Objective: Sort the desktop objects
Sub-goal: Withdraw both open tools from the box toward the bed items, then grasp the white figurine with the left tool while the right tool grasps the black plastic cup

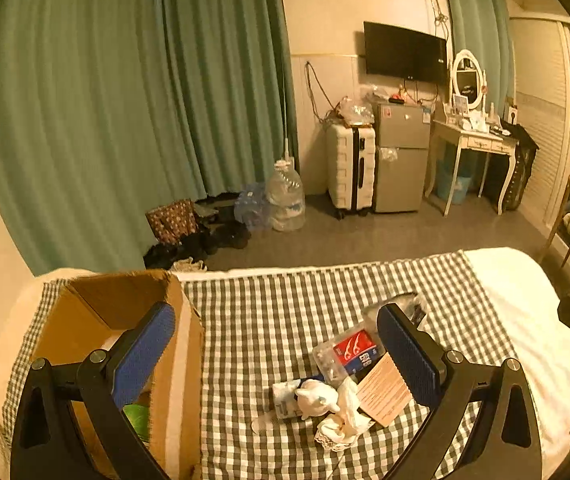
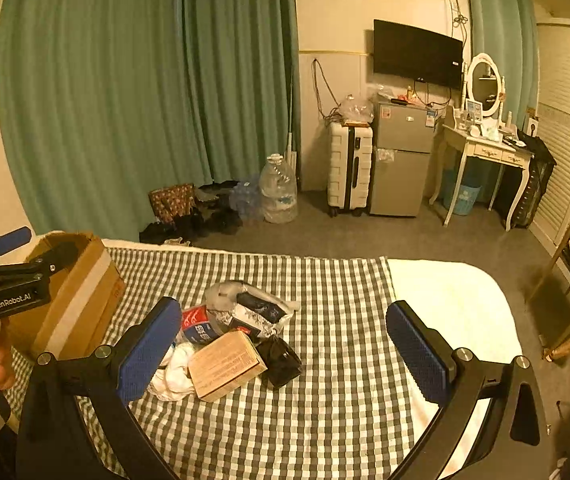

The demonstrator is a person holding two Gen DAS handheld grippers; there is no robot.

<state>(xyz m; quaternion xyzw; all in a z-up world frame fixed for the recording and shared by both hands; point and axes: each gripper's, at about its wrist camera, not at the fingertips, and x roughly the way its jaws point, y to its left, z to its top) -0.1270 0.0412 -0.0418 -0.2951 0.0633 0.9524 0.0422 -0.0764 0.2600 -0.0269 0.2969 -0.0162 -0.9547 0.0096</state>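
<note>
A pile of small objects lies on the checked cloth [image 2: 325, 360]: a brown carton [image 2: 227, 364], a black pouch [image 2: 281, 362], white cloth [image 2: 173, 376], a red-labelled packet [image 2: 197, 324] and a clear bag [image 2: 253, 306]. In the left wrist view the pile shows the carton [image 1: 383, 390], the packet [image 1: 349, 354] and a white figurine [image 1: 317, 398]. An open cardboard box [image 1: 125, 320] stands left of the pile, also in the right wrist view [image 2: 81, 304]. My left gripper [image 1: 281, 356] is open, its left finger over the box. My right gripper [image 2: 285, 352] is open above the pile.
The cloth covers a white bed [image 2: 457, 308]. A green item [image 1: 137, 420] lies inside the box. Beyond the bed are green curtains [image 2: 145, 80], a water jug [image 2: 279, 190], a suitcase [image 2: 349, 168], a small fridge [image 2: 401, 160] and a dressing table [image 2: 485, 152].
</note>
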